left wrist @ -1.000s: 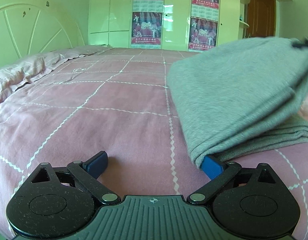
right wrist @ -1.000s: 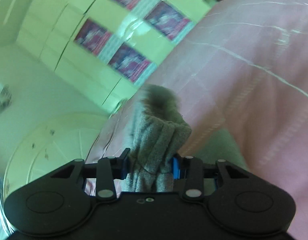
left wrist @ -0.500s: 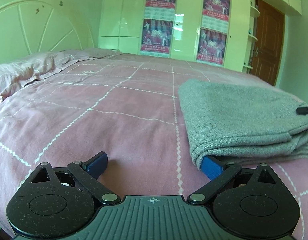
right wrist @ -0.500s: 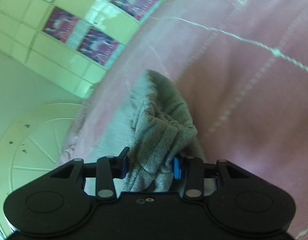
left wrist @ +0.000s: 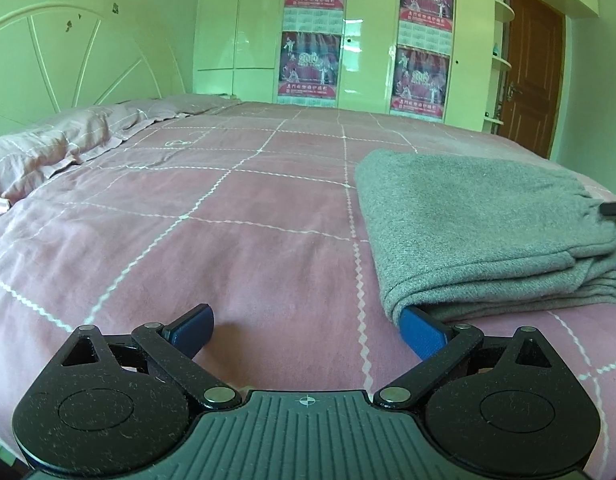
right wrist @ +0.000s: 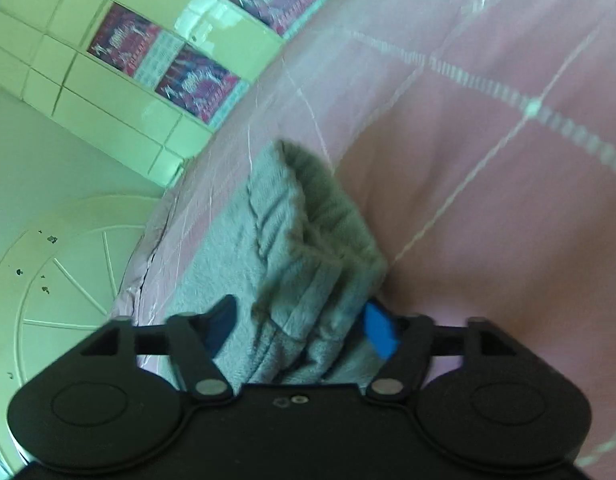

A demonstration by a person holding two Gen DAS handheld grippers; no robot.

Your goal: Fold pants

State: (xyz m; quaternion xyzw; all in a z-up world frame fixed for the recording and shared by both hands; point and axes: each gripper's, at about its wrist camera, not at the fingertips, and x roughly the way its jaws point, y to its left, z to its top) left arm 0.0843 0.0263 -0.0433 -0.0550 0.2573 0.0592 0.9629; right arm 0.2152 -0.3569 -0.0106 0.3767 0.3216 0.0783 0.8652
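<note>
Pants point(left wrist: 480, 220) — folded stack on the bed point(left wrist: 227, 240). Your right tongs point(right wrist: 303, 328) have just been opening, waistband loose between them; left tongs point(left wrist: 308, 330) gape, one pad under the fold. Withdraw carelessly — either pad drags the layers askew.

Left gripper point(left wrist: 305, 328) body: we see matte black plastic, flecked with pale lint, with two round lobes, each bearing a raised disc.
Left linkages: black bars, silver rivets at the pivots, triangular cut-outs near the outer ends.
Left centre plate: ribbed grey-black, with a small white crosshair mark.
Left fingers point(left wrist: 189, 326): dark blue pads.
Right gripper point(right wrist: 301, 322) body: we see the same black lobed shape, smoother, with two small round marks at centre.
Right fingers point(right wrist: 382, 330): blue pads, one brightly lit.
</note>
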